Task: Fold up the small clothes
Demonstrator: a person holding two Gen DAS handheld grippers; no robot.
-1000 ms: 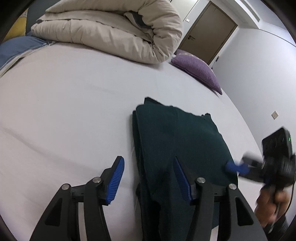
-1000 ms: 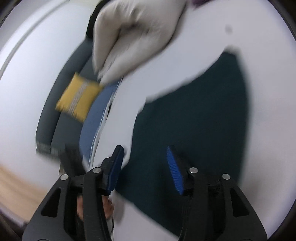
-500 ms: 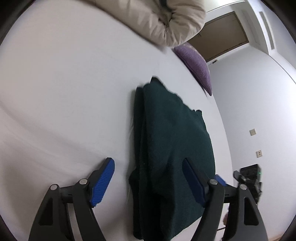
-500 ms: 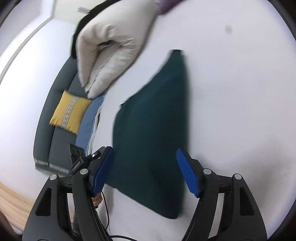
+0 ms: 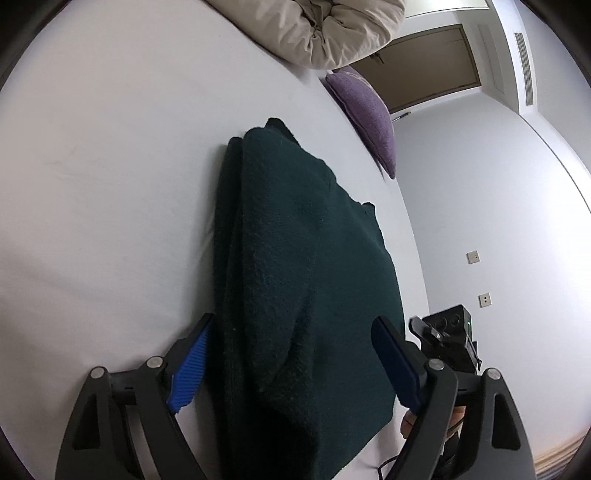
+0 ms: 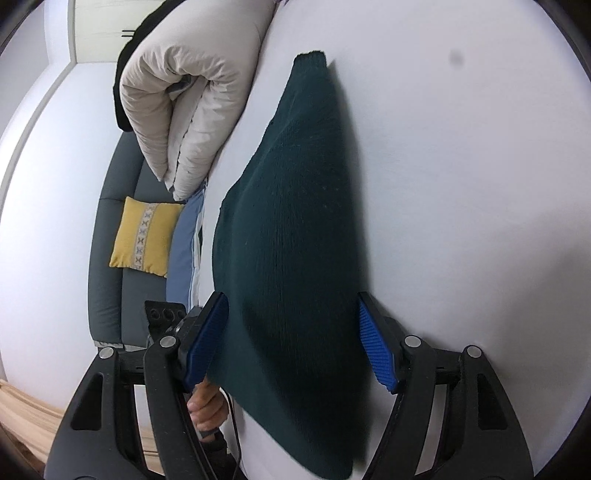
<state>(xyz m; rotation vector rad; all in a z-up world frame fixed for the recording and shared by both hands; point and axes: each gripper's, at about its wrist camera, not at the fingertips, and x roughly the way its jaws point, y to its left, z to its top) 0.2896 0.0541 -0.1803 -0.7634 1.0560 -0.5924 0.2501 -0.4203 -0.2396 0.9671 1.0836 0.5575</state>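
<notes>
Folded dark green knit sweater (image 5: pixel 303 280) lying flat on a white bed sheet (image 5: pixel 110 184), long axis running straight ahead between both pairs of jaws. Left gripper (image 5: pixel 291 365) spread wide, blue pads (image 5: pixel 188 373) on either side of the near end of the garment: left pad just beside the stacked folded edge, over bare sheet; right pad over the sweater's right margin. Nothing pinched; cannot tell whether the pads touch the knit. Layered fold edges visible just inside the left pad, running forward along that side.

Right gripper (image 6: pixel 291 343) likewise wide open, straddling the same sweater (image 6: pixel 295 229) from the opposite side. Near edge of the cloth spanning almost the whole gap: left pad at the garment's edge, right pad (image 6: pixel 376 354) just past the other edge, over white sheet (image 6: pixel 461 184). Cloth slightly blurred close to the jaws. Nothing clamped here either.

Ahead of the left jaws, beyond the sweater's far end: rolled beige duvet (image 5: pixel 317 29), and to its right a purple cushion (image 5: pixel 365 110) at the bed's edge. Beyond the left gripper's right finger, the other gripper (image 5: pixel 447 343), seen apart from the cloth.

Ahead and left of the right jaws: the same duvet (image 6: pixel 184 99), a yellow patterned cushion (image 6: pixel 146 236) on a grey sofa (image 6: pixel 107 258), and the opposite gripper (image 6: pixel 166 317) with a hand (image 6: pixel 207 410) below it.
</notes>
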